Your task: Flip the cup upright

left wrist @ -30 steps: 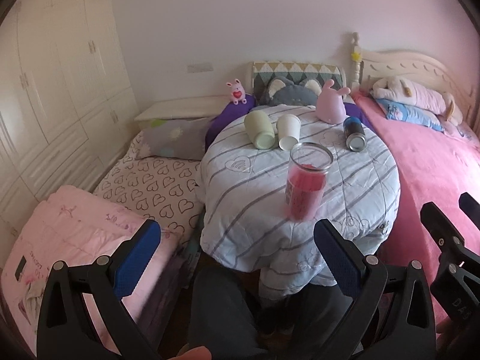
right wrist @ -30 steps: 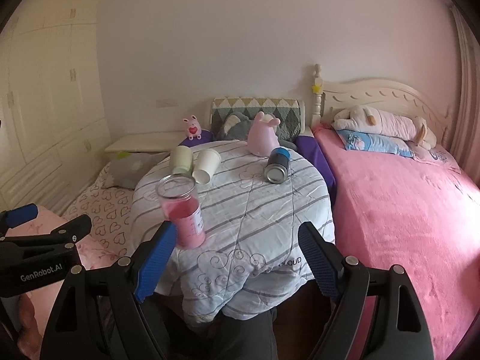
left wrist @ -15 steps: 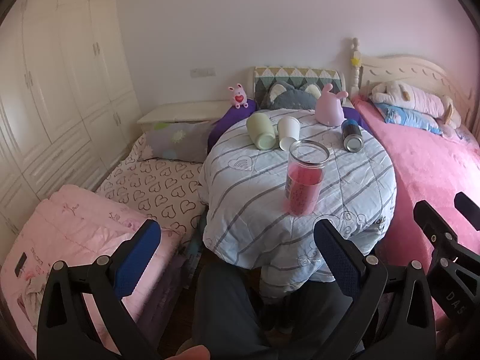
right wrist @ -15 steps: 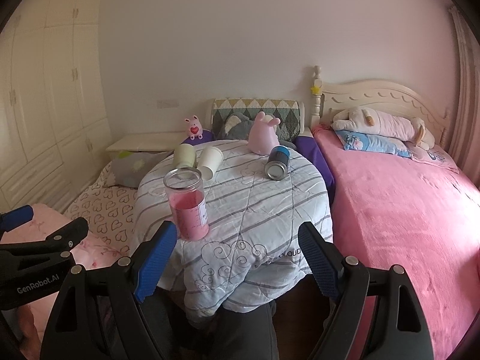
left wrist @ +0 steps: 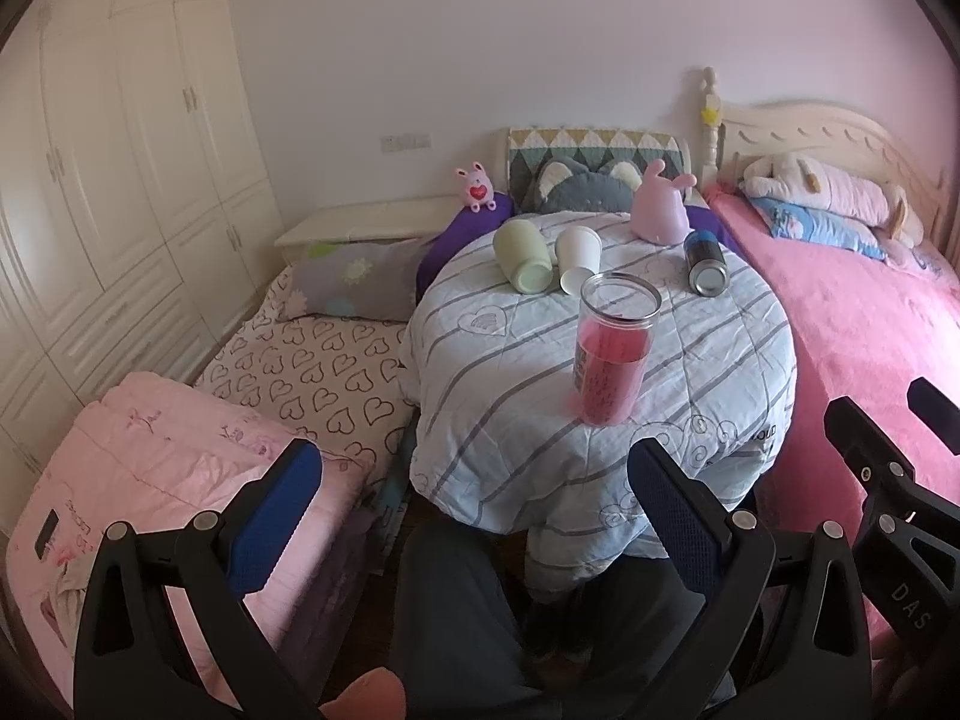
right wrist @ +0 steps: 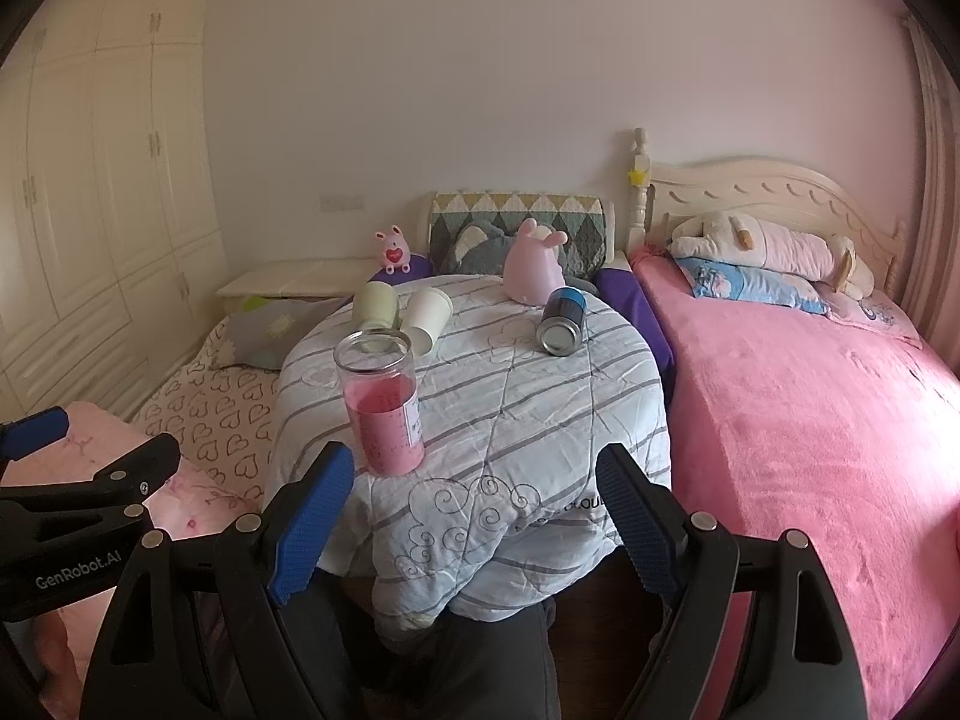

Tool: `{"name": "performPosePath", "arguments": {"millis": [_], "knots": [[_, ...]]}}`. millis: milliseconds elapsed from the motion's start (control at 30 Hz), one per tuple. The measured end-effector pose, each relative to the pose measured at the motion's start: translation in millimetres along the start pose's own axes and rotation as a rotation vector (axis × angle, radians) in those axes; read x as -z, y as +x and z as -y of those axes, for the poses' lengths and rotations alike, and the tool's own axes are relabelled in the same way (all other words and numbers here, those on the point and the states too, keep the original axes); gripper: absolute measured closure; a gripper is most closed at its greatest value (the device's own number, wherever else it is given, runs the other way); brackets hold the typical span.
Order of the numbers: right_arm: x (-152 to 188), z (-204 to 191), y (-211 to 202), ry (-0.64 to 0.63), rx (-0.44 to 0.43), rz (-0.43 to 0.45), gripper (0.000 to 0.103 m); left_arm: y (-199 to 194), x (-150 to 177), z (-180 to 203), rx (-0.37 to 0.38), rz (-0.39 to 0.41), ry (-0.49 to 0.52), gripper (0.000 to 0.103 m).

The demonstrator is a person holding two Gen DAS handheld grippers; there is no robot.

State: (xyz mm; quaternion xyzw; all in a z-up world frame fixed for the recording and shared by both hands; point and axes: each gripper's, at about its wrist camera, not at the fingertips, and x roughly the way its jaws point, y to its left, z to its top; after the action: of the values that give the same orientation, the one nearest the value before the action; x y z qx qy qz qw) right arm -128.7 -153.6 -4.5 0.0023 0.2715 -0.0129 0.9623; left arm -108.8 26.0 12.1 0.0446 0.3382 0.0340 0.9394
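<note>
1. Pink-filled and clear, the jar (left wrist: 615,354) is standing upright mid-frame on the quilted table (left wrist: 480,372); reaching past it for the cups could knock it over.
2. Upper centre, the green cup (left wrist: 523,256) and white cup (left wrist: 577,258) are lying on their sides, touching, so gripping one could roll the other.
3. The left gripper (left wrist: 474,504) and right gripper (right wrist: 474,513) are hanging low in frame, jaws spread wide, gripping nothing.

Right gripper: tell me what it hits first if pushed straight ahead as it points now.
Probably the near edge of the quilt-covered table, which fills the gap ahead of the open right gripper. The pink-filled jar stands left of that line; depth is uncertain.
</note>
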Motion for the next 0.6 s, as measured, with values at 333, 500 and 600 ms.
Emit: {"name": "performPosePath", "arguments": {"millis": [333,500,600], "knots": [[1.2,2.7,3.5,0.004,-0.006,-0.015,0.019,3.9,-0.6,-1.2,0.006,-0.009,0.001,0.000],[1.0,2.4,4.9,0.004,-0.009,-0.017,0.019,4.8,0.7,-0.1,0.009,-0.012,0.002,0.000],[1.1,2.1,5.6,0.004,-0.008,-0.019,0.019,4.8,1.1,0.1,0.014,-0.014,0.000,0.000]]}}
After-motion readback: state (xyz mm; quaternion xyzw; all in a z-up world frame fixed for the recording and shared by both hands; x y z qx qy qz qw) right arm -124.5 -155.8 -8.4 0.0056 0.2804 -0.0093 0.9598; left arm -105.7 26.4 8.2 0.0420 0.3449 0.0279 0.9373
